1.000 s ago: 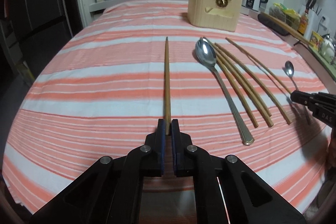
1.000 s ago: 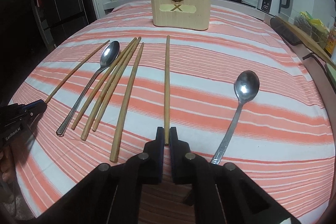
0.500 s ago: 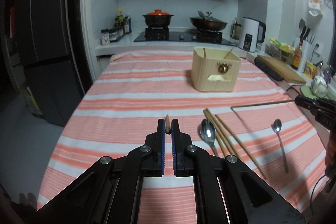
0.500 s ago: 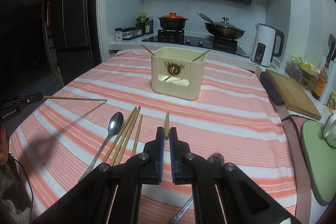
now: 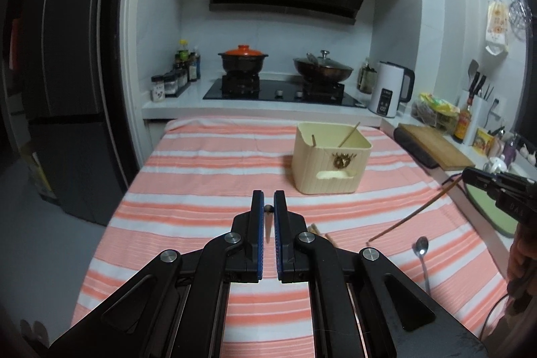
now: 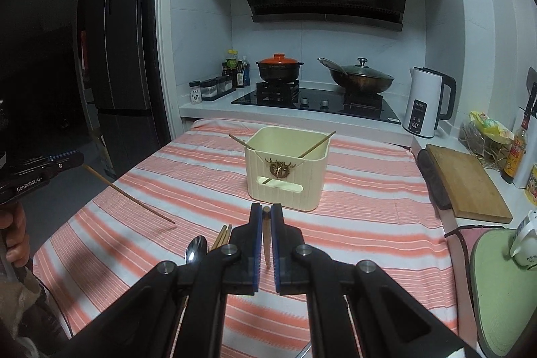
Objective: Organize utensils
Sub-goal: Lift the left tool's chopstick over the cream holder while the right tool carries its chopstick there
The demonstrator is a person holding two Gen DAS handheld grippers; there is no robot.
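Note:
A cream utensil box (image 5: 330, 163) stands on the striped table, with two chopsticks leaning inside; it also shows in the right wrist view (image 6: 287, 168). My left gripper (image 5: 269, 208) is shut on a wooden chopstick (image 5: 268, 217), lifted above the table and pointing forward; it also shows from the side in the right wrist view (image 6: 129, 194). My right gripper (image 6: 266, 212) is shut on another chopstick (image 6: 266, 235), lifted short of the box; it shows in the left wrist view (image 5: 412, 214). Loose chopsticks (image 6: 222, 235) and a spoon (image 6: 196, 249) lie below; a second spoon (image 5: 422, 249) lies right.
A stove with an orange-lidded pot (image 6: 279, 67) and a wok (image 6: 359, 78) sits behind the table. A white kettle (image 6: 428, 103), a wooden cutting board (image 6: 468, 180) and bottles stand on the right counter. A dark fridge (image 6: 114, 62) is at the left.
Both grippers have lifted their chopsticks off the table and risen high. The views now look across the table toward the box and stove.

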